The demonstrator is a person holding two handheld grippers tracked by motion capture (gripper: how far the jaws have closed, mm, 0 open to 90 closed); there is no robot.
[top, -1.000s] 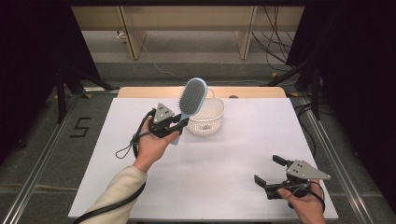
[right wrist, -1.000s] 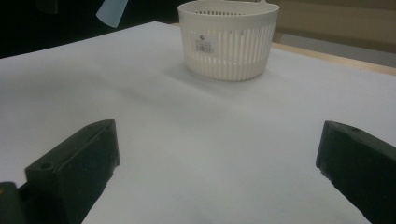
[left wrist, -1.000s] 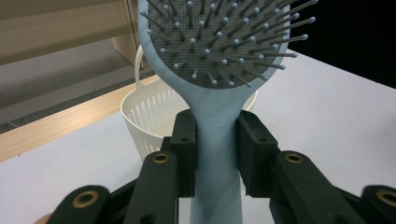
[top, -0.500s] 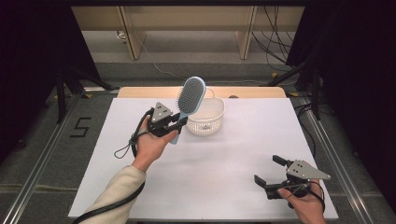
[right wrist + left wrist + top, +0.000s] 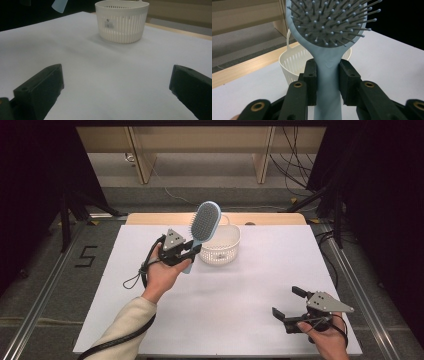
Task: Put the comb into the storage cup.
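Brushes: I count one, a pale blue plastic paddle hairbrush (image 5: 328, 72) with a grey bristle pad, raised off the surface, head tilted up over the near left rim of the basket.
Baskets: one, a round white slotted plastic basket (image 5: 220, 247) with a thin loop handle, standing upright at the far middle of the surface.
Grippers: two. My left gripper (image 5: 182, 254) is clamped on the brush handle, a jaw pressing each side. My right gripper (image 5: 287, 302) has its jaws spread wide with nothing between them, low over the near right corner.
Hands: two, the left in a cream sleeve.
Surface: one white rectangular surface (image 5: 240, 295) with a light wooden strip along its far edge.
Room: grey floor with a "5" marked at left, wooden furniture legs and loose cables beyond, dark curtains on both sides.
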